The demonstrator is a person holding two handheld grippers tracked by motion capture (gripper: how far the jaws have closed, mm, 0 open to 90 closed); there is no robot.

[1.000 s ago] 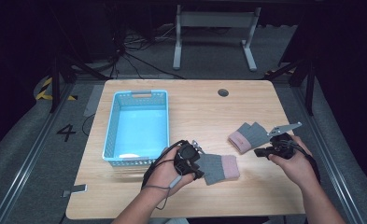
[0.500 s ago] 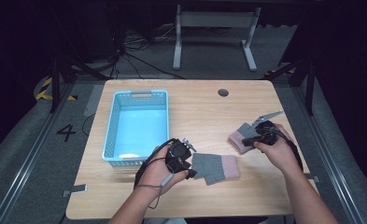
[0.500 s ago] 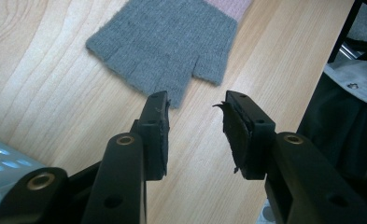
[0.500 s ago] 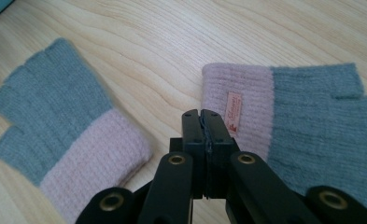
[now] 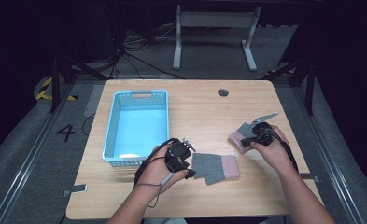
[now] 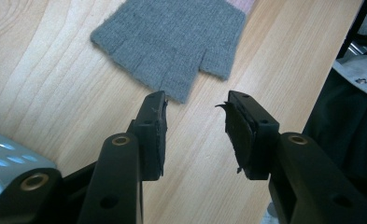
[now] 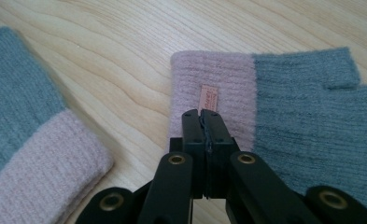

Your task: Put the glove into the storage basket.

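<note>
On the table: two knit gloves | left glove flat, left gripper wide open beside its fingers | right gripper closed, pressing on right glove cuff | soft, light, limp; likely best pinched at cuff.

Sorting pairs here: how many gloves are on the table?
2. One glove lies near the table's front edge by the left gripper; the other glove is under the right gripper.
</note>
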